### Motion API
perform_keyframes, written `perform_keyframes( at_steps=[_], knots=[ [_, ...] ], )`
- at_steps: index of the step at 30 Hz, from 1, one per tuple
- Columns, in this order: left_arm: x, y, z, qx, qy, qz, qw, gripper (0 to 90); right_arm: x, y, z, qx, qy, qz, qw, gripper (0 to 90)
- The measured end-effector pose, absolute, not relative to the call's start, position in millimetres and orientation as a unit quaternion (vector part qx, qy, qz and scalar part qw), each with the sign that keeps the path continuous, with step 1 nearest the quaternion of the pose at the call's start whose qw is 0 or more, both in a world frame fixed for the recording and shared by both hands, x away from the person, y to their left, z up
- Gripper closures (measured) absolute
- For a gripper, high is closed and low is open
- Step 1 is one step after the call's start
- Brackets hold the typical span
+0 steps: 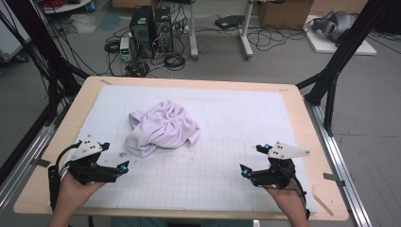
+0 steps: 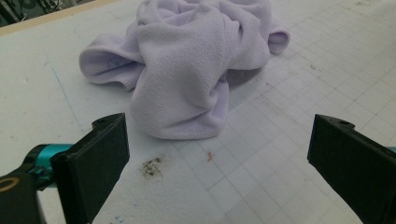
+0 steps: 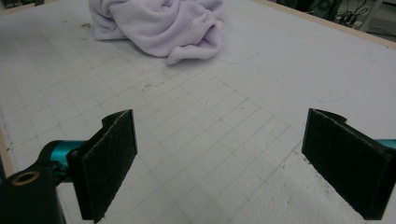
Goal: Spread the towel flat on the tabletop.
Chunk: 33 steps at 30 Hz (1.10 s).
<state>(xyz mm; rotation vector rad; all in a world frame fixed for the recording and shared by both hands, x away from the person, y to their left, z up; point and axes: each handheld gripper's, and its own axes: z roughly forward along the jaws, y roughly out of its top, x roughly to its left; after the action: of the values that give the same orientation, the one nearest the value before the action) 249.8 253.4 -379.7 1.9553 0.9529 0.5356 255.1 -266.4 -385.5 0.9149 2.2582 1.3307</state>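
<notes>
Lying crumpled on white gridded mat (image 1: 227, 175), mid-bench (image 1: 42, 184), lilac towel (image 1: 163, 128). Left tool (image 1: 115, 158) near towel's front-left edge, jaws wide, empty. Right tool (image 1: 250, 160) well apart, jaws wide, empty. Dark speck (image 2: 152, 167) beside towel, likely dirt.

You are looking at a towel (image 1: 163, 127) of soft, matt lilac terry cloth with a fine nap and a stitched hem. It is lying on a white mat (image 1: 227, 170) that is looking matt, printed with a thin grid and carrying a dark smudge (image 2: 152, 167). The worktop (image 1: 295, 101) is showing a pale wood edge. The left gripper (image 2: 217, 158) is showing smooth matt black plastic jaws; the right gripper (image 3: 219, 163) is showing rough, felt-like black pads and glossy teal metal fittings.
</notes>
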Motion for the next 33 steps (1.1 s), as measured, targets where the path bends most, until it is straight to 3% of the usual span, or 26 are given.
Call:
perform_keyframes(
  at_steps=[22, 33],
  knots=[
    [253, 249, -377, 0.791, 0.377, 0.211, 0.434, 6.1, 257, -269, -384, 0.328, 0.799, 0.473, 0.176, 9.6],
    [261, 245, -372, 0.797, 0.368, 0.202, 0.433, 6.5, 277, -247, -375, 0.315, 0.809, 0.472, 0.156, 9.6]
  ],
)
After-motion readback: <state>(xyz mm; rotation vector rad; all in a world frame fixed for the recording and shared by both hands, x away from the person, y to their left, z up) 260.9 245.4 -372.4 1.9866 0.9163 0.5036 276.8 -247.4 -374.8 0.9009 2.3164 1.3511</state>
